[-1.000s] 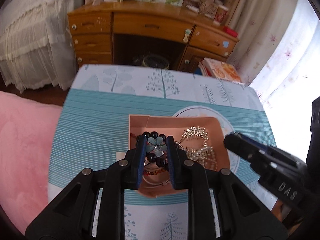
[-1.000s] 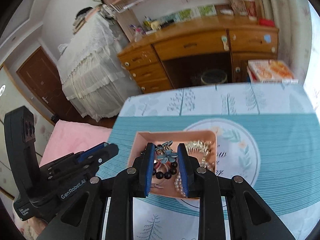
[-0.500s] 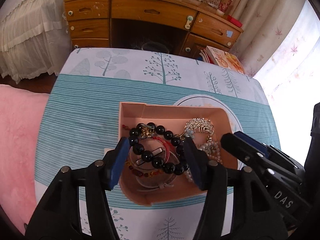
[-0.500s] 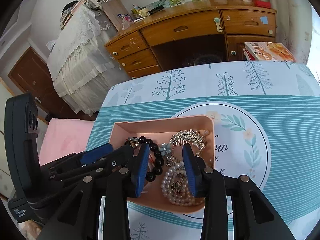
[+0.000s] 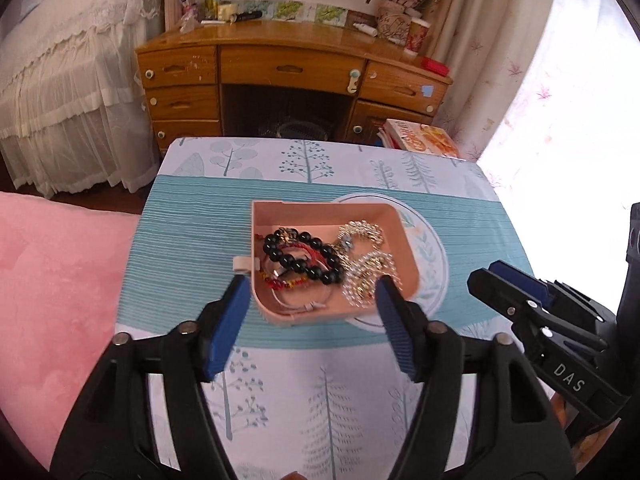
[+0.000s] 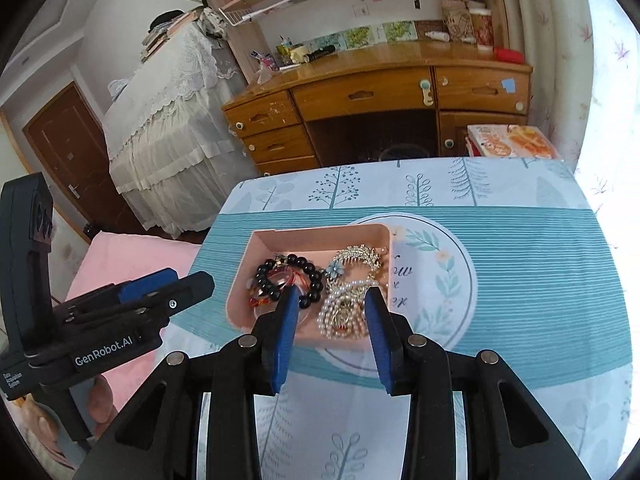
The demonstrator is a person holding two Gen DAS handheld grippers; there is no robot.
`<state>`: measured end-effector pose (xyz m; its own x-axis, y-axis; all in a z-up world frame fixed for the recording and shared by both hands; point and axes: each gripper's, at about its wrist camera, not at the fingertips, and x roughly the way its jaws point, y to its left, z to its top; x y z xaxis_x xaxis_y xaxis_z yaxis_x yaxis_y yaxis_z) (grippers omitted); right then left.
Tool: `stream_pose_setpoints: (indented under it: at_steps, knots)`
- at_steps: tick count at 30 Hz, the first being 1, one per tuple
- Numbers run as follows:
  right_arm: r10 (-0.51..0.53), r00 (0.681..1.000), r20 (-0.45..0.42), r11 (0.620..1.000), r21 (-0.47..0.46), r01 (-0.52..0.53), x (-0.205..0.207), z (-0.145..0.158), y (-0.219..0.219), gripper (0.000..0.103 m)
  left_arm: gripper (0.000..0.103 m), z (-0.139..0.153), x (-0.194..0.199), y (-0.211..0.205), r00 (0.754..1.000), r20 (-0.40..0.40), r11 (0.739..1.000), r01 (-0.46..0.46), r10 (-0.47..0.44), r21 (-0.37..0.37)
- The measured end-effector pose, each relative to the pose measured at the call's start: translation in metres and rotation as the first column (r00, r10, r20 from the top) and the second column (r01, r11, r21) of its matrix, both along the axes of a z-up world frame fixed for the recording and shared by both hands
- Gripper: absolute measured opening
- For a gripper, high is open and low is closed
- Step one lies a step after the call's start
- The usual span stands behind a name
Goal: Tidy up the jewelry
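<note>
Both grippers hang empty over the table; the left gripper (image 5: pixel 310 300) has its blue pads spread wide, its jaws having just been opening, with nothing pressed between them; the right gripper (image 6: pixel 332 316) stands partly open and grips nothing, its jaws having opened a little within the last second.

From the left wrist view the pink tray (image 5: pixel 408 256) lies at twelve o'clock just beyond the fingertips, its near rim between the two pads; inside it the black bead bracelet (image 5: pixel 304 258) sits at eleven o'clock of the tray's middle, over red cords, and the pearl strand (image 5: pixel 366 276) lies at four o'clock beside the right pad. From the right wrist view the gold comb (image 6: pixel 358 256) lies at twelve o'clock past the pearls, which show between the pads.

A second ago the left pads were closed on a blue flower piece above the tray; they now stand wide and empty and the gripper has drawn back, so the tray looks further off; the right gripper has likewise pulled back.

The tray rests on a teal striped tablecloth (image 5: pixel 192 240) printed with trees; at twelve o'clock stands a wooden desk (image 5: pixel 288 68); a lace-covered bed (image 5: pixel 60 92) is at ten o'clock; a pink blanket (image 5: pixel 52 288) is at nine o'clock.
</note>
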<state>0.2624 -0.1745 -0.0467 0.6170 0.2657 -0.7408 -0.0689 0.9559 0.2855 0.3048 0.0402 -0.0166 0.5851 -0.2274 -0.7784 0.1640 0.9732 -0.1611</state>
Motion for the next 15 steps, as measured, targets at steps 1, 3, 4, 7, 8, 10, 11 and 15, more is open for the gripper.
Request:
stream_pose_setpoints:
  at_steps: [1, 3, 4, 7, 8, 10, 11, 15]
  knots:
    - [0.002, 1.000, 0.013, 1.000, -0.010, -0.001, -0.011, 0.006, 0.000, 0.035, 0.071, 0.007, -0.013, -0.003, 1.000, 0.016, 1.000, 0.006, -0.006, 0.008]
    - [0.006, 0.999, 0.037, 1.000, -0.027, -0.005, -0.031, 0.017, -0.001, 0.035, 0.071, 0.020, -0.037, -0.008, 0.998, 0.053, 0.999, 0.015, -0.017, 0.030]
    - [0.009, 0.999, 0.050, 0.999, -0.039, -0.007, -0.043, 0.022, 0.000, 0.035, 0.072, 0.026, -0.051, -0.011, 0.997, 0.074, 0.999, 0.022, -0.025, 0.042]
    - [0.018, 0.997, 0.076, 0.998, -0.060, -0.013, -0.077, 0.034, 0.000, 0.035, 0.073, 0.045, -0.091, -0.017, 0.990, 0.140, 0.998, 0.023, -0.031, 0.060]
    - [0.019, 0.996, 0.085, 0.998, -0.068, -0.013, -0.089, 0.038, 0.000, 0.035, 0.073, 0.050, -0.103, -0.018, 0.987, 0.162, 0.998, 0.017, -0.026, 0.059]
    - [0.019, 0.994, 0.105, 0.997, -0.081, -0.010, -0.113, 0.045, -0.001, 0.035, 0.075, 0.057, -0.127, -0.020, 0.982, 0.187, 0.999, -0.003, -0.007, 0.054]
    - [0.017, 0.993, 0.114, 0.997, -0.082, -0.008, -0.125, 0.048, -0.003, 0.035, 0.076, 0.059, -0.139, -0.020, 0.981, 0.196, 0.999, -0.010, 0.000, 0.049]
    - [-0.023, 0.991, 0.134, 0.997, -0.066, 0.032, -0.178, 0.058, -0.009, 0.050, 0.082, 0.063, -0.185, -0.022, 0.971, 0.236, 0.997, -0.051, 0.038, 0.049]
